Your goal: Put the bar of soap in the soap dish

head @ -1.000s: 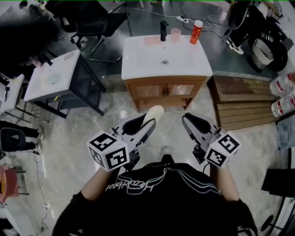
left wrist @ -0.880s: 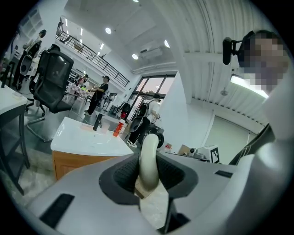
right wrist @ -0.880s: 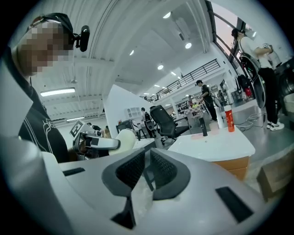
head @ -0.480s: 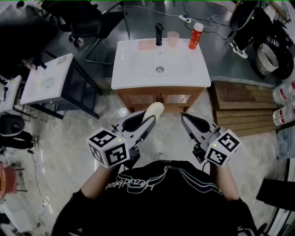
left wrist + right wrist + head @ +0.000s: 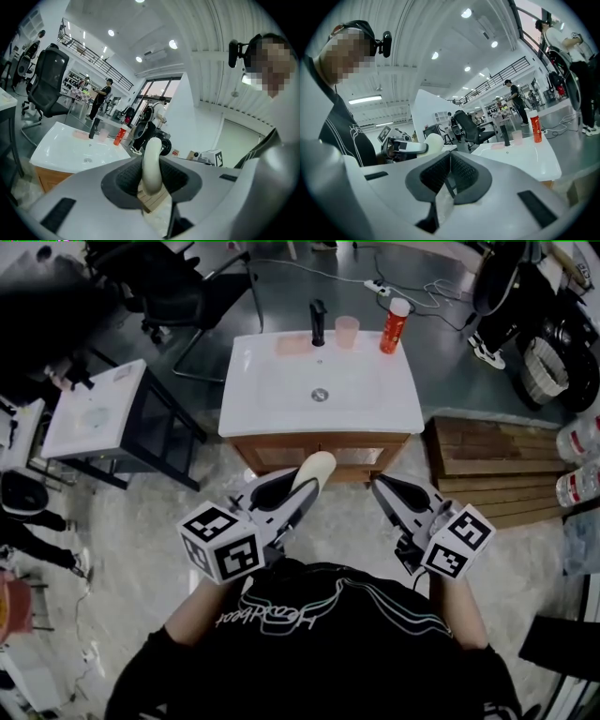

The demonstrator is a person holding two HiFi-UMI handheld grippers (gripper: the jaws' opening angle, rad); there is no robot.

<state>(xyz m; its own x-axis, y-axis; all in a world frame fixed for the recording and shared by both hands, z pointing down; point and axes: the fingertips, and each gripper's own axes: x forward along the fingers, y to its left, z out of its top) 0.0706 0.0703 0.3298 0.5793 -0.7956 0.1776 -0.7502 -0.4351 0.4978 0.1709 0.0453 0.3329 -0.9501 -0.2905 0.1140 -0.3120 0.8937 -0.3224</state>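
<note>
A cream bar of soap (image 5: 315, 470) stands on edge between the jaws of my left gripper (image 5: 302, 487), which is shut on it; in the left gripper view the soap (image 5: 151, 163) rises between the dark pads. My right gripper (image 5: 387, 490) is shut and empty, its pads meeting (image 5: 450, 174). Both are held in front of a wooden cabinet with a white sink top (image 5: 272, 404). A pink soap dish (image 5: 291, 345) lies at the back of the top, left of the black tap (image 5: 318, 322). The dish (image 5: 80, 134) also shows far ahead in the left gripper view.
A pink cup (image 5: 347, 331) and an orange bottle (image 5: 394, 324) stand right of the tap. A white-topped black table (image 5: 94, 413) is at the left, a black office chair (image 5: 183, 292) behind it, wooden boards (image 5: 497, 460) at the right. People stand far off.
The sink cabinet has come nearer in the head view as both grippers moved toward it. The soap stays in the left gripper; the right stays shut.
</note>
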